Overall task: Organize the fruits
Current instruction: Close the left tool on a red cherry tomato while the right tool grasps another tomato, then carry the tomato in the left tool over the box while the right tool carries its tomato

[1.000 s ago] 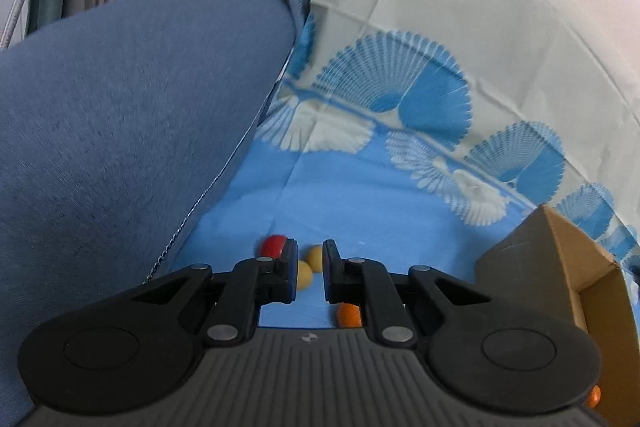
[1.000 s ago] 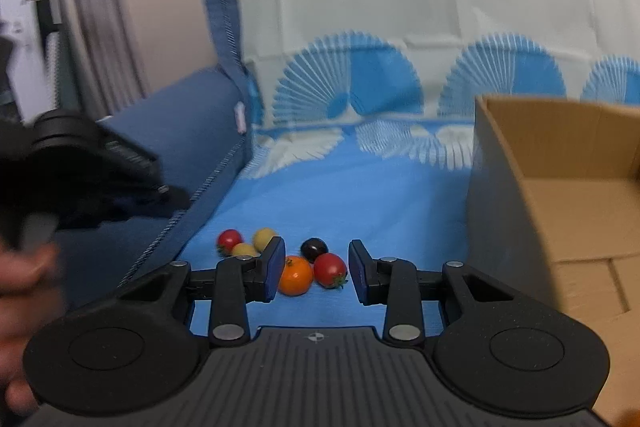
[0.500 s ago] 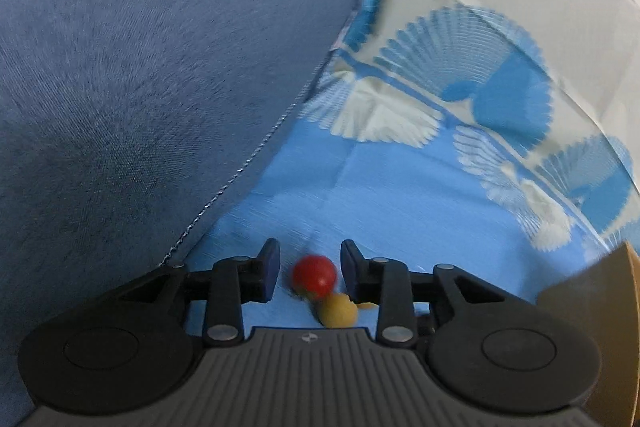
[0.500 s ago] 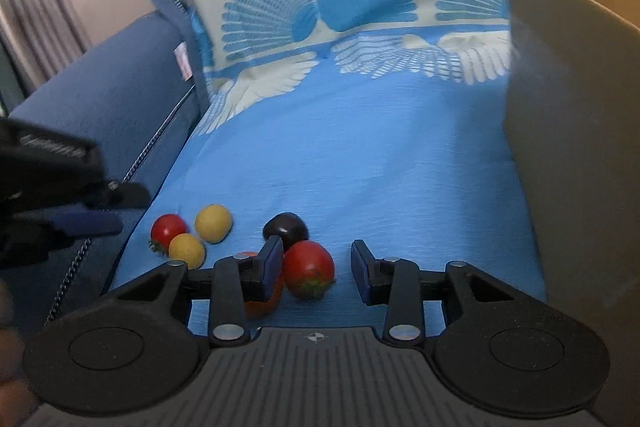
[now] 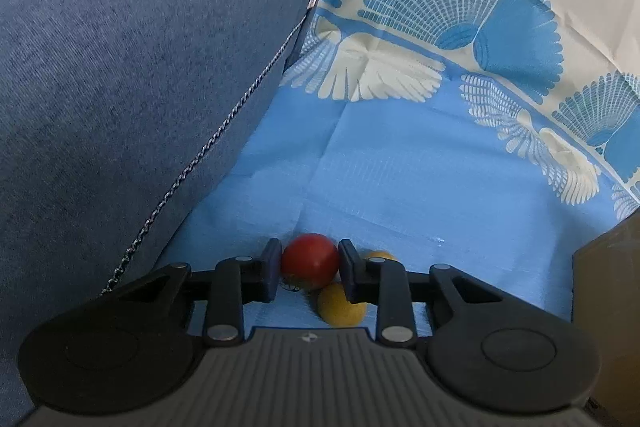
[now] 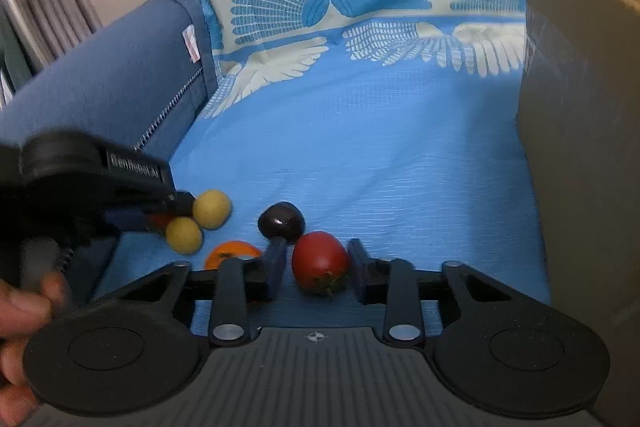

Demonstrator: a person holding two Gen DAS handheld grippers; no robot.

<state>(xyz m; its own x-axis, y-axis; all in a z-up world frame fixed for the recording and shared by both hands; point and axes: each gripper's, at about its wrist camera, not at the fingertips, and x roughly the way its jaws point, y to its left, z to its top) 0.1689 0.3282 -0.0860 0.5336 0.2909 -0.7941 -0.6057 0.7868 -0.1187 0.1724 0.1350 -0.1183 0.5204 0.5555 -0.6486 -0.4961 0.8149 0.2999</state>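
Claws both low on blue cloth [image 6: 400,155]: left claw [image 5: 309,269] clamped on red tomato [image 5: 310,259]; right claw [image 6: 316,263] apart around stemmed tomato [image 6: 319,261].

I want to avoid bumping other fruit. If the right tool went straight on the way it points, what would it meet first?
The red tomato already sits between the right tool's fingers. Beyond it the blue cloth looks free; the dark fruit lies slightly left.

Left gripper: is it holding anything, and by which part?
The left gripper has its pads against opposite sides of a small round red tomato lying on the blue cloth.
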